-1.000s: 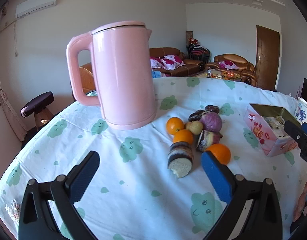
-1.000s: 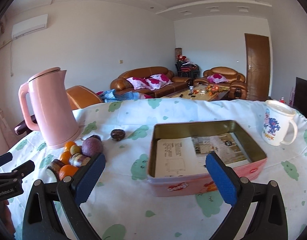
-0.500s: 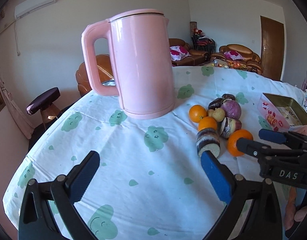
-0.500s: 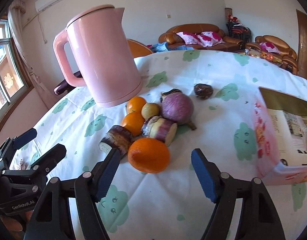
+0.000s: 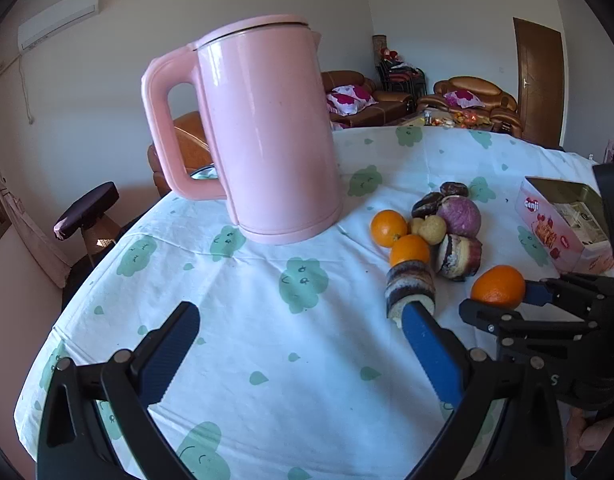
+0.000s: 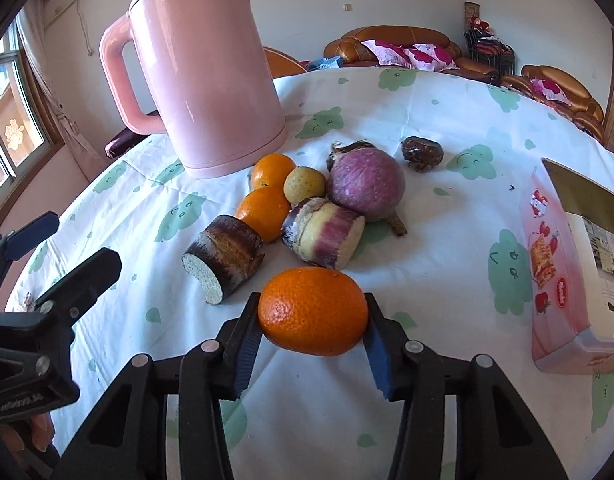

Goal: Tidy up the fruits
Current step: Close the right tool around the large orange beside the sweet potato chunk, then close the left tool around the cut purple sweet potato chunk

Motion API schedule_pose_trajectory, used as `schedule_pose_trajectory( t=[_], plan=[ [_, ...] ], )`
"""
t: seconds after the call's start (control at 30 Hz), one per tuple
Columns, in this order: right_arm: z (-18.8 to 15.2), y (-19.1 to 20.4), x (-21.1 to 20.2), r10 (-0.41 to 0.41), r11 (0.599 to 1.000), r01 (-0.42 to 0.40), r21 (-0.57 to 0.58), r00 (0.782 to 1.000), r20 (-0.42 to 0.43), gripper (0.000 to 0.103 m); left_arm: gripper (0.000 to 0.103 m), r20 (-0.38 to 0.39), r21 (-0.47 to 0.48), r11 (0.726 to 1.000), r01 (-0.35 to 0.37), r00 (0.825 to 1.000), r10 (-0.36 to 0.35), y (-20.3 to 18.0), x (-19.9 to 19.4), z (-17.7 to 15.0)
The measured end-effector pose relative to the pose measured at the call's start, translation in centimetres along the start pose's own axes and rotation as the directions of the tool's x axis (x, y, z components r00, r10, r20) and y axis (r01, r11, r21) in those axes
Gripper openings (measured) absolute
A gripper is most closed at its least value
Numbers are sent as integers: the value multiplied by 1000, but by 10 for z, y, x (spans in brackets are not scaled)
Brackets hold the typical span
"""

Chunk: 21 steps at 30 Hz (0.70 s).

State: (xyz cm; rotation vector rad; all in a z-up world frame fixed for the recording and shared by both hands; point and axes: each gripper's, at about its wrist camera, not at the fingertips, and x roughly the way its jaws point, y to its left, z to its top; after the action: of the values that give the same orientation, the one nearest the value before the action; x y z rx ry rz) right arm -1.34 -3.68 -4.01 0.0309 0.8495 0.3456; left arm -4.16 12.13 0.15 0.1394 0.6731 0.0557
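A pile of fruit lies on the table: two oranges (image 6: 267, 184), a small yellow fruit (image 6: 304, 185), a purple round fruit (image 6: 365, 185), two cut sugarcane pieces (image 6: 223, 254) and a dark brown fruit (image 6: 422, 153). My right gripper (image 6: 313, 318) is shut on the nearest orange (image 6: 313, 310), which rests at table level in front of the pile; it also shows in the left wrist view (image 5: 497, 286). My left gripper (image 5: 299, 344) is open and empty, left of the pile, its right finger (image 5: 429, 350) near the front sugarcane piece (image 5: 411, 288).
A tall pink kettle (image 5: 263, 128) stands behind and left of the fruit. An open pink tin box (image 6: 575, 248) sits to the right. The cloth-covered table (image 5: 291, 360) falls away at the left edge; sofas stand beyond.
My right gripper moved forward and closed its fingers on the nearest orange. My left gripper shifted slightly closer to the kettle and stayed open.
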Motion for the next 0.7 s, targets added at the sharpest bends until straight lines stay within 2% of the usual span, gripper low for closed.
schedule_pose_trajectory(
  t=[0.1,0.23,0.33,0.43,0.53,0.63,0.67,0.7],
  plan=[
    [-6,-21,-22,-3,999,-1,48,997,80,49,103,-30,-11,999,44,999,-44,-6,7,3],
    [-11,-44,-48,-53,996,39,81,982,181,50,103,-82,-47,991,129,988,-132,-19,18,5],
    [-12,-54,-58,-91,993,72,94,972,216,50,101,-110,-38,986,161,980,-164,-35,28,7],
    [-12,-64,-60,-85,989,56,135,972,219,50,91,-151,-33,988,149,977,-152,-47,43,12],
    [-10,-66,-59,-83,988,52,145,973,216,50,84,-194,-58,982,181,963,-189,-53,62,17],
    [-10,-65,-59,-79,989,49,138,973,216,50,58,-247,-80,981,179,949,-194,-57,82,16],
    [-10,-64,-59,-79,989,50,136,973,217,50,56,-219,-79,982,174,958,-188,-56,81,16],
    [-10,-64,-58,-79,990,51,134,973,217,50,52,-215,-77,981,176,958,-189,-56,81,16]
  ],
)
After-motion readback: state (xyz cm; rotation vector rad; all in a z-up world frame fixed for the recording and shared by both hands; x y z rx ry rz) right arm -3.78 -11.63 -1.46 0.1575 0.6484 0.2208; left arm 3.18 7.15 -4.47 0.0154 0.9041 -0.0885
